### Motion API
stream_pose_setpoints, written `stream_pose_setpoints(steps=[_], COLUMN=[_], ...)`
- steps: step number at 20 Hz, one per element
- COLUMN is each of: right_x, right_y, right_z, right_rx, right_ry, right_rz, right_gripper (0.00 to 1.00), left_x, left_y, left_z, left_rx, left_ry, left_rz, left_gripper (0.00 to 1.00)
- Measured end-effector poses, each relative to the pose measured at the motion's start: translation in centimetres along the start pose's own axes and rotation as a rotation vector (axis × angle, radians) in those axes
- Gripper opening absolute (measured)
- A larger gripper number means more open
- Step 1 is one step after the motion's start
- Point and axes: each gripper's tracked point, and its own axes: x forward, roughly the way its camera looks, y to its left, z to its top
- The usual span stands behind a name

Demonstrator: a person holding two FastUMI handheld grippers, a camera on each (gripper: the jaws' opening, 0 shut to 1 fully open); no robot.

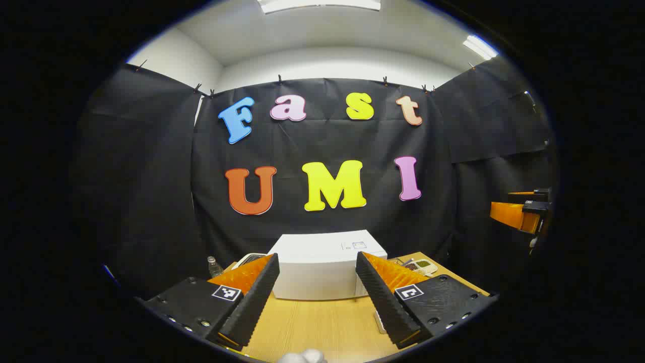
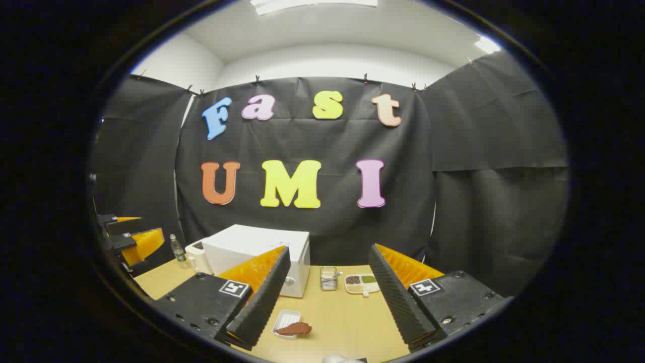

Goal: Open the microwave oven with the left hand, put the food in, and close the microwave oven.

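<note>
Two tongs [image 1: 317, 297] [image 2: 327, 302] open, one microwave [image 2: 257, 254] shut, one food tray [image 2: 287, 322]

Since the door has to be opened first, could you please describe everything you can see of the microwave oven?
The microwave oven is a white, box-shaped appliance with a smooth, plain casing, standing upright on the wooden table near the booth's back wall. Its door looks shut. In the right gripper view a round knob shows on its front, at the right end. A white appliance stands close at its left; whether they touch is unclear. Neither gripper touches it.
</note>
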Motion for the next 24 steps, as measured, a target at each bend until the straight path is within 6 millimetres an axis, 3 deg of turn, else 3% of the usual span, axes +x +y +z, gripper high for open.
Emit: stream_pose_setpoints(steps=[4,5,6,8,9,10,11,13,14,17,21,24], right_x=[0.1,0.1,0.2,0.4,0.6,0.6,0.5,0.7,0.8,0.9,1.4,2.6], right_y=[0.2,0.3,0.3,0.6,0.6,0.7,0.8,0.9,0.9,0.7,0.1,-0.6], right_z=[-0.3,-0.3,-0.3,-0.3,-0.4,-0.4,-0.6,-0.6,-0.5,-0.5,-0.1,0.4], right_rx=[0.001,0.002,0.0,-0.006,-0.007,-0.008,-0.006,-0.002,-0.001,-0.003,-0.01,0.01], right_ry=[0.009,0.012,0.013,0.014,0.016,0.018,0.02,0.023,0.024,0.022,0.028,0.027], right_rz=[-0.007,-0.008,-0.01,-0.008,-0.009,-0.008,-0.008,-0.008,-0.009,-0.009,0.004,0.031], right_gripper=[0.92,0.92,0.92,0.92,0.92,0.92,0.92,0.92,0.92,0.92,0.92,0.92], left_x=[0.2,0.3,0.3,0.4,0.3,0.4,0.4,0.6,0.7,1.5,3.9,6.6], left_y=[0.0,0.1,0.1,0.3,0.4,0.6,0.6,1.0,1.0,0.5,-1.1,-4.2], left_z=[0.2,0.2,0.1,-0.1,-0.2,-0.3,-0.2,-0.6,-0.7,-1.4,-4.5,-7.6], left_rx=[0.0,-0.001,-0.001,-0.004,-0.004,-0.004,-0.003,-0.003,-0.004,-0.004,0.024,0.005], left_ry=[-0.003,-0.005,-0.005,0.001,0.001,0.002,0.004,0.007,0.007,-0.001,0.028,0.043], left_rz=[-0.003,-0.003,-0.006,-0.007,-0.007,-0.006,-0.005,-0.002,-0.001,-0.009,-0.009,-0.047], left_gripper=[0.87,0.95,0.87,0.88,0.95,0.95,0.87,0.87,0.95,0.95,0.95,0.95])
